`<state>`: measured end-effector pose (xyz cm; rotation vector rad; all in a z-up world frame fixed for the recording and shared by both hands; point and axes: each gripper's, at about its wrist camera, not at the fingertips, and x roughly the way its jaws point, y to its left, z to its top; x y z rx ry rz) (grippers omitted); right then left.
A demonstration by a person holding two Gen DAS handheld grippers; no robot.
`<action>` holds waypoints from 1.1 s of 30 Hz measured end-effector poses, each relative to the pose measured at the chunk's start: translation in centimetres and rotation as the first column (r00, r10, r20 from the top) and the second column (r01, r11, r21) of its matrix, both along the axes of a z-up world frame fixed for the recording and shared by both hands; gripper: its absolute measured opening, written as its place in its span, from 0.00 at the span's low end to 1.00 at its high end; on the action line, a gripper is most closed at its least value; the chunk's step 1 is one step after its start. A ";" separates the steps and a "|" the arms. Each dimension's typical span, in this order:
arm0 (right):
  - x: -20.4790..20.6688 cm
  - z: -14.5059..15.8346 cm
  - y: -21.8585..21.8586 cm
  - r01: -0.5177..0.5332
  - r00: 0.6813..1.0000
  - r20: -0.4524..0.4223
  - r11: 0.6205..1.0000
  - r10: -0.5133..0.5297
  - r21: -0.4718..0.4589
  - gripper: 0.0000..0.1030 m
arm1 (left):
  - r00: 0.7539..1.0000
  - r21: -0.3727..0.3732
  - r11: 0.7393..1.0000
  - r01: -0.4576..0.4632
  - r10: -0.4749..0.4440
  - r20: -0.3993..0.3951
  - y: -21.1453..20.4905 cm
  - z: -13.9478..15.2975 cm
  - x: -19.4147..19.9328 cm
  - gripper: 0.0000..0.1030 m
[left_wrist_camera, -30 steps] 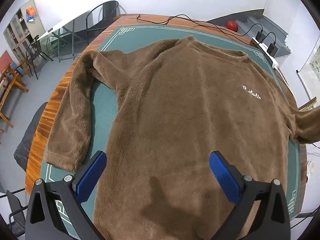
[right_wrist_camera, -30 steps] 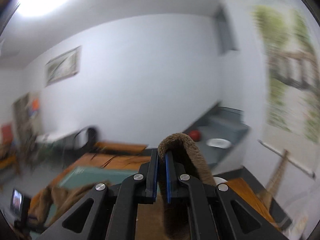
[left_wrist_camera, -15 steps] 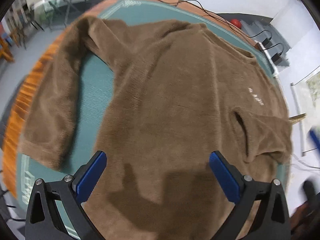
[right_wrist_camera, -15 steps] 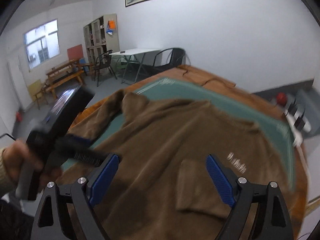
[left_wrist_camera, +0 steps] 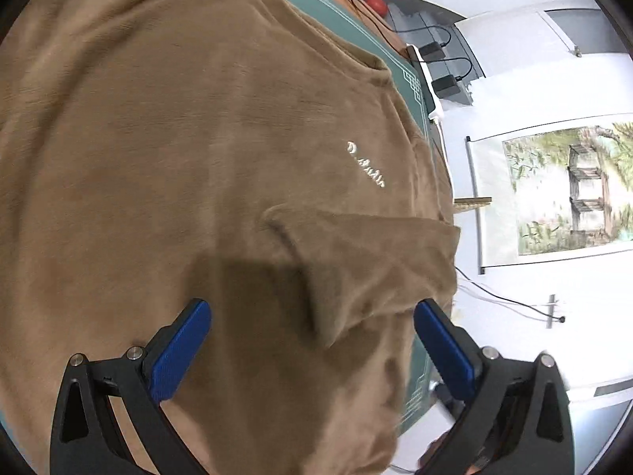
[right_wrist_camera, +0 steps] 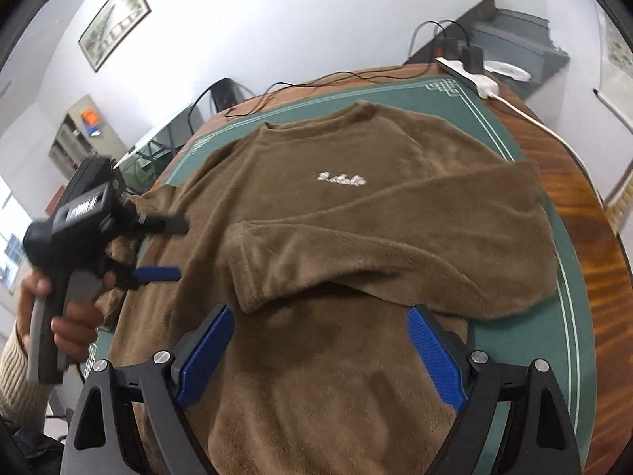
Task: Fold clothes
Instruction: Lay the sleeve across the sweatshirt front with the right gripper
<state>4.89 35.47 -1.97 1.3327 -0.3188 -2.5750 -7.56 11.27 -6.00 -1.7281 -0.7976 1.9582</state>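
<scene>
While the fuzzy brown long-sleeved sweater (right_wrist_camera: 336,213) lies flat on the green mat (right_wrist_camera: 490,118) covering the wooden bench (right_wrist_camera: 593,213), the left gripper (right_wrist_camera: 158,247), held in a hand (right_wrist_camera: 67,316) with a cream knitted sleeve (right_wrist_camera: 16,380), hovers over the garment's left side, its blue-padded fingers (left_wrist_camera: 178,352) spread wide and holding nothing. Ahead of and between the right gripper's (right_wrist_camera: 320,356) fingers (right_wrist_camera: 433,356), likewise spread wide and empty, the sweater's right sleeve (right_wrist_camera: 395,253) lies folded across the chest below the white lettering (right_wrist_camera: 342,178).
</scene>
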 end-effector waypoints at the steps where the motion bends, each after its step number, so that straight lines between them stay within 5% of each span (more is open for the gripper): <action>1: 0.1 -0.2 0.0 0.007 1.000 0.006 1.000 -0.007 -0.002 0.89 | 1.000 -0.008 1.000 0.002 -0.002 0.017 0.6 -0.5 -0.7 1.00; 5: 0.2 -0.3 0.4 0.032 0.999 0.023 0.999 -0.032 -0.009 0.89 | 0.995 -0.018 1.000 0.020 -0.018 0.102 2.3 -2.4 -2.3 1.00; 12: 0.1 -1.0 1.6 0.082 0.996 0.048 0.996 -0.081 -0.018 0.89 | 0.991 0.021 1.000 0.007 -0.009 0.131 3.5 -3.1 -3.3 0.99; 16: 0.0 -1.3 1.7 0.088 0.995 0.053 0.996 -0.087 -0.021 0.89 | 0.988 0.046 0.999 -0.012 0.004 0.155 3.3 -3.6 -3.9 0.90; 28: -0.2 -1.9 1.8 0.097 0.993 0.072 0.995 -0.095 -0.023 0.89 | 0.985 0.239 0.968 -0.072 0.032 0.167 0.8 -1.4 -2.5 0.89; 33: -0.2 -1.7 1.4 0.078 0.995 0.061 0.997 -0.077 -0.014 0.89 | 0.981 0.200 0.979 -0.047 0.007 0.195 2.1 -2.3 -3.1 0.80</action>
